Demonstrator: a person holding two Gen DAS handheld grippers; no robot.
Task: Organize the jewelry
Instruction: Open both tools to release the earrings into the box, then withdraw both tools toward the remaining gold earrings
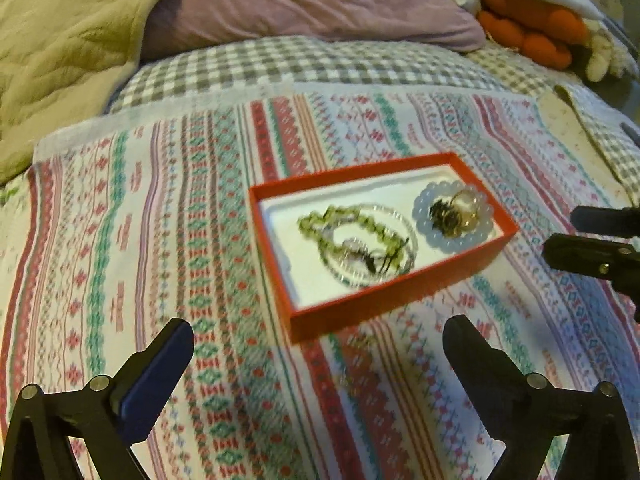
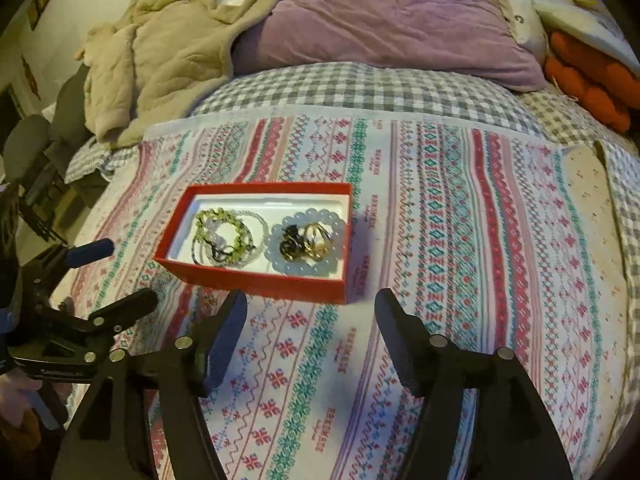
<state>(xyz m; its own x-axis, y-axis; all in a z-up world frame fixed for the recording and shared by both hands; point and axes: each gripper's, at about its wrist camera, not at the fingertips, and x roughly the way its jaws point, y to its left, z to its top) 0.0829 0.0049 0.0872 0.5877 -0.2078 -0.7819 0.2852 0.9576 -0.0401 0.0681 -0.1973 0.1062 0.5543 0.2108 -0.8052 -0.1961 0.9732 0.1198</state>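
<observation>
Red box sits on patterned cloth on the bed, holding green bead bracelet, clear bead bracelet, pale bead bracelet with rings inside it. Left hand-held gripper jaws wide, empty, near the box; right hand-held gripper jaws apart, empty, just before the box.

Red box of bracelets beyond spread, empty right tongs.

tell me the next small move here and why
Probably draw both hands back. The left gripper and right gripper stand open and empty, and the green bead bracelet and pale bead bracelet already lie in the red cardboard box.
</observation>
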